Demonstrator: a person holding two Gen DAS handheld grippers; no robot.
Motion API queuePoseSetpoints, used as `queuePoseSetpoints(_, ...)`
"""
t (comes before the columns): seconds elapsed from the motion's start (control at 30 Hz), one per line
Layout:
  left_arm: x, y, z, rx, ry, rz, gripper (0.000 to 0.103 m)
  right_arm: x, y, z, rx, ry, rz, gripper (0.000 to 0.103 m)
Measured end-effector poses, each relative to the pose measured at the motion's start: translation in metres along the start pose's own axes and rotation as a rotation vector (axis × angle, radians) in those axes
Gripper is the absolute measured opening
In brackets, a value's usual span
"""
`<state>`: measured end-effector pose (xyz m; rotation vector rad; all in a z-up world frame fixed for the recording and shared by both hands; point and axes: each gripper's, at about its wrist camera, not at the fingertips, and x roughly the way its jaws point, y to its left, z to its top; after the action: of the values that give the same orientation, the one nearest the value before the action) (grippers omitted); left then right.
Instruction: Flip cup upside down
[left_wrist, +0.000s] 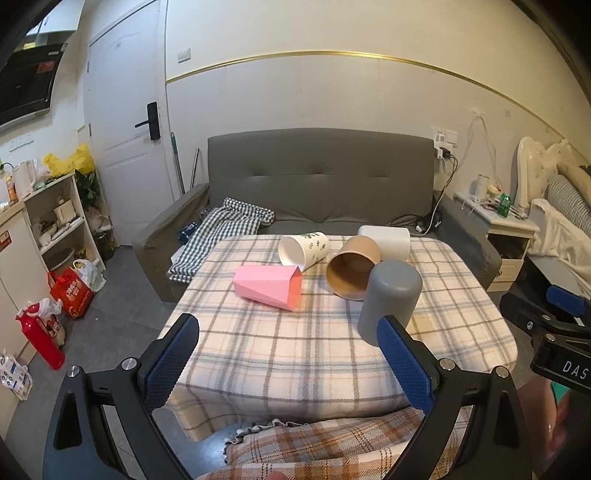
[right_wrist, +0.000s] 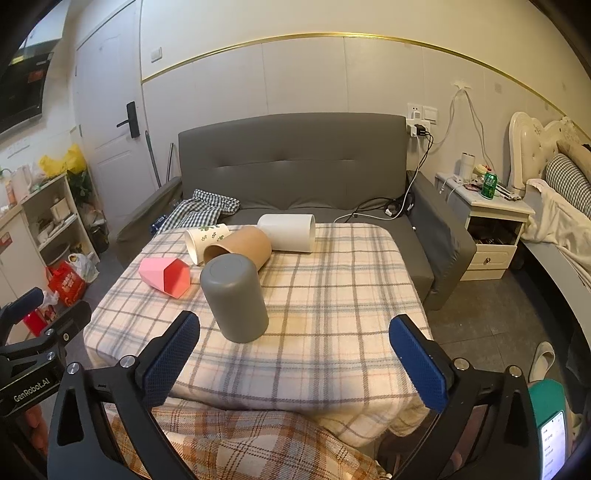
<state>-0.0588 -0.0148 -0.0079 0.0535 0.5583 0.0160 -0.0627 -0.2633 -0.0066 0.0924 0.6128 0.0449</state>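
Observation:
A grey cup (left_wrist: 390, 299) (right_wrist: 233, 297) stands upside down on the plaid-covered table (left_wrist: 295, 343) (right_wrist: 332, 295). Behind it lie on their sides a pink faceted cup (left_wrist: 267, 287) (right_wrist: 164, 277), a white leaf-print cup (left_wrist: 303, 249) (right_wrist: 205, 240), a brown cup (left_wrist: 352, 271) (right_wrist: 240, 245) and a plain white cup (left_wrist: 386, 242) (right_wrist: 287, 232). My left gripper (left_wrist: 288, 330) is open and empty, at the table's near edge, left of the grey cup. My right gripper (right_wrist: 293, 330) is open and empty, just right of the grey cup.
A grey sofa (left_wrist: 317, 177) (right_wrist: 295, 162) with a checked cloth (left_wrist: 221, 229) stands behind the table. A shelf (left_wrist: 55, 221), bags and a red bottle (left_wrist: 40, 339) are on the left. A nightstand (right_wrist: 487, 221) and bed are on the right. A plaid blanket (right_wrist: 240, 443) lies below.

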Motion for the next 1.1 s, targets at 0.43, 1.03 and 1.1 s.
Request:
queuePoseSetpoints(0.43,-0.0005,-0.0026,-0.0007,0.015,0.002,-0.003,0.1,0.0009,-0.0002,-0.001,0.001,0.006,0.0,0.103)
queuePoseSetpoints(1.03,-0.0006,-0.003,-0.0009,0.016,0.002,-0.002,0.1,0.0016,-0.0001,-0.0031,0.0,0.012,-0.001,0.103)
queuePoseSetpoints(1.1,-0.0005,-0.003,-0.0008,0.015,0.001,-0.002,0.1,0.0017,0.0,-0.0029,0.0,0.011,-0.002,0.103)
